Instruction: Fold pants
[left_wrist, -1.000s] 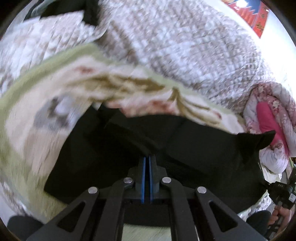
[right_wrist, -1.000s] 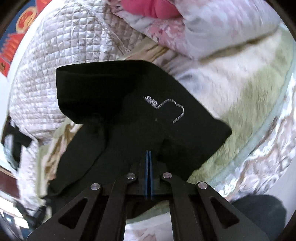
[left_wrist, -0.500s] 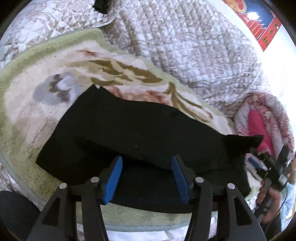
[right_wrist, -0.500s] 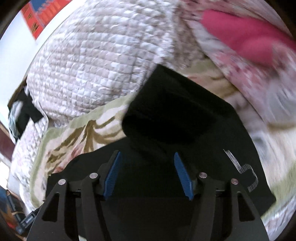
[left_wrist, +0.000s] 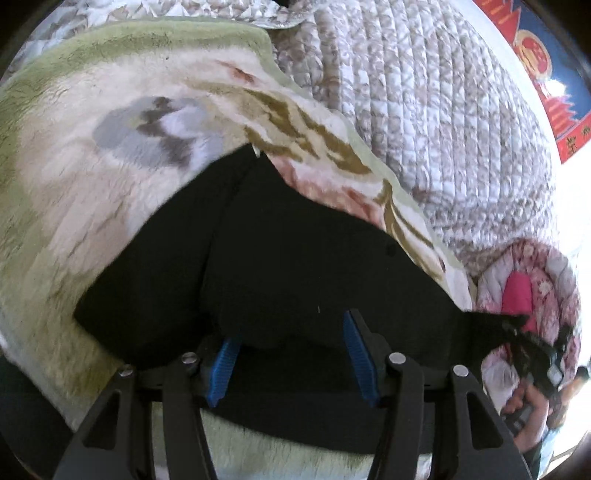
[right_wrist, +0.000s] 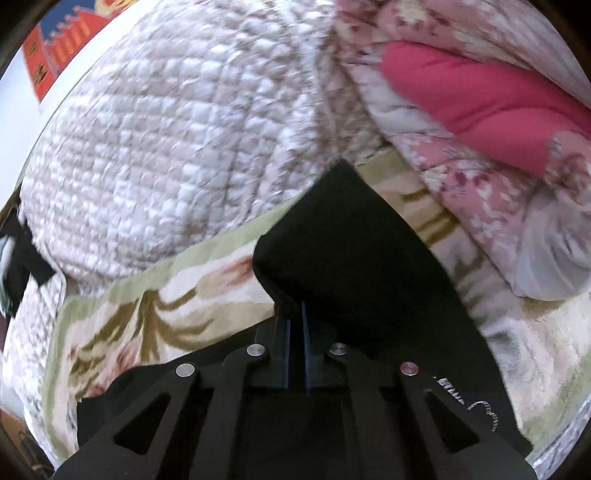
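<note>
Two grippers work: my right gripper (right_wrist: 295, 325) has just snapped closed, pinching the black fabric pants (right_wrist: 354, 258); my left gripper (left_wrist: 291, 354), just narrowed slightly, gapes halfway over them, ready for another fold.

Floral blanket (left_wrist: 110, 206) — quilted bedspread (right_wrist: 177, 155)

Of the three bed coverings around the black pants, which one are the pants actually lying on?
The plush green-bordered floral blanket. The black pants rest directly on it; the quilted beige bedspread lies beyond its edge, and the pink floral comforter is bunched up off to one side.
</note>
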